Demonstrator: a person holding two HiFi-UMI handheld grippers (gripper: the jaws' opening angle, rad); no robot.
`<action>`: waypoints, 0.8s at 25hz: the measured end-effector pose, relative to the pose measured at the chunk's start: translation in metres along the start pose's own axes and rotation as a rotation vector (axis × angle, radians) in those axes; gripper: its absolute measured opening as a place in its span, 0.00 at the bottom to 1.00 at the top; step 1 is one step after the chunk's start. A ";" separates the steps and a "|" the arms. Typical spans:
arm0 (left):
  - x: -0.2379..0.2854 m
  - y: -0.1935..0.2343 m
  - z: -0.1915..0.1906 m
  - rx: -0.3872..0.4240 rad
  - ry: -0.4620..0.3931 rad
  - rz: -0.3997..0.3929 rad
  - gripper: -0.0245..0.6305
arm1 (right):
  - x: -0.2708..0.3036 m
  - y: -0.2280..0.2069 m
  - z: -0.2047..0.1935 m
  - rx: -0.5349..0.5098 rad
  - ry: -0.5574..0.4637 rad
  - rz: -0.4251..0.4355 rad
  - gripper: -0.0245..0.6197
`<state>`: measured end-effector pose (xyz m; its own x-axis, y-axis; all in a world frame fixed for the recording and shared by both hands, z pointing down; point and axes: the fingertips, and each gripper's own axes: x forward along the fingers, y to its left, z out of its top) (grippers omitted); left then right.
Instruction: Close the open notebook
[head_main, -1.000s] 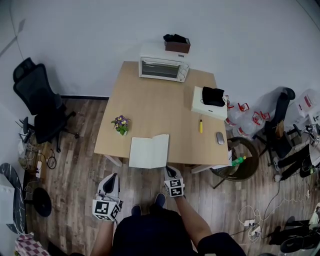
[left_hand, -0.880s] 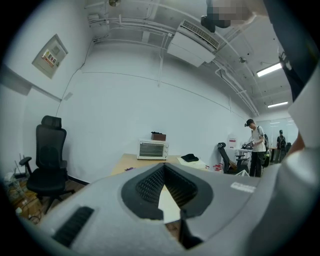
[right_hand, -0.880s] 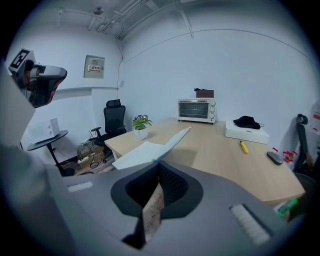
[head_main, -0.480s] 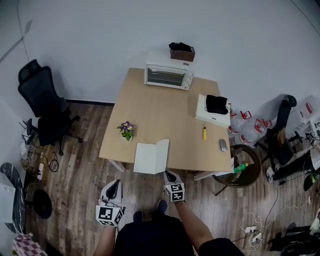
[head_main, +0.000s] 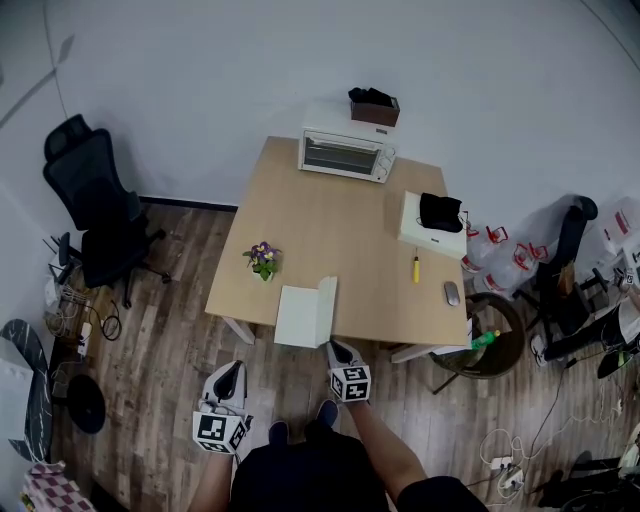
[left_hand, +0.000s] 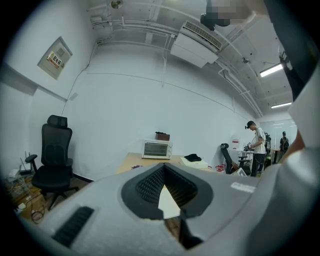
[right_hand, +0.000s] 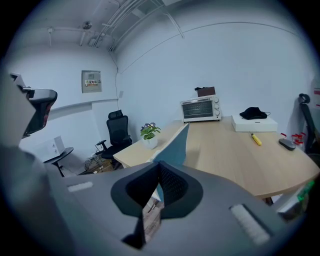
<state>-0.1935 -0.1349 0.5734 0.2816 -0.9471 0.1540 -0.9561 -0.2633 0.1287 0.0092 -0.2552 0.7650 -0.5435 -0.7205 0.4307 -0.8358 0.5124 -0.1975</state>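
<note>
White paper notebook (head_main: 302, 316) lies at the near edge of the light wooden table (head_main: 330, 215), spine running away from us, left half flat, right half standing almost upright (leaning left). Right gripper (head_main: 339, 348) is level just beside its near right corner, contact unclear, jaws pressed together, empty. Left gripper (head_main: 227, 372) hangs lower left, well apart, also closed.

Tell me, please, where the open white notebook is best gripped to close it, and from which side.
Grip the white notebook by the free outer edge of its raised right leaf, coming from the right. That leaf stands tilted up off the wooden table, so a claw could probably straddle its edge; the left leaf lies flat. The right claw is nearest.
</note>
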 end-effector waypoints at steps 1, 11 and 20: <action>-0.001 0.001 0.000 0.000 -0.001 0.001 0.03 | 0.001 0.002 0.000 0.003 -0.001 0.002 0.05; -0.009 0.012 0.000 -0.001 -0.001 0.019 0.03 | 0.010 0.019 0.004 -0.010 0.002 0.022 0.05; -0.015 0.026 0.000 -0.015 -0.001 0.046 0.03 | 0.024 0.039 0.000 -0.029 0.030 0.056 0.05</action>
<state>-0.2229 -0.1271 0.5748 0.2371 -0.9584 0.1590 -0.9667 -0.2165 0.1361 -0.0369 -0.2527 0.7675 -0.5867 -0.6760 0.4458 -0.8010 0.5652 -0.1972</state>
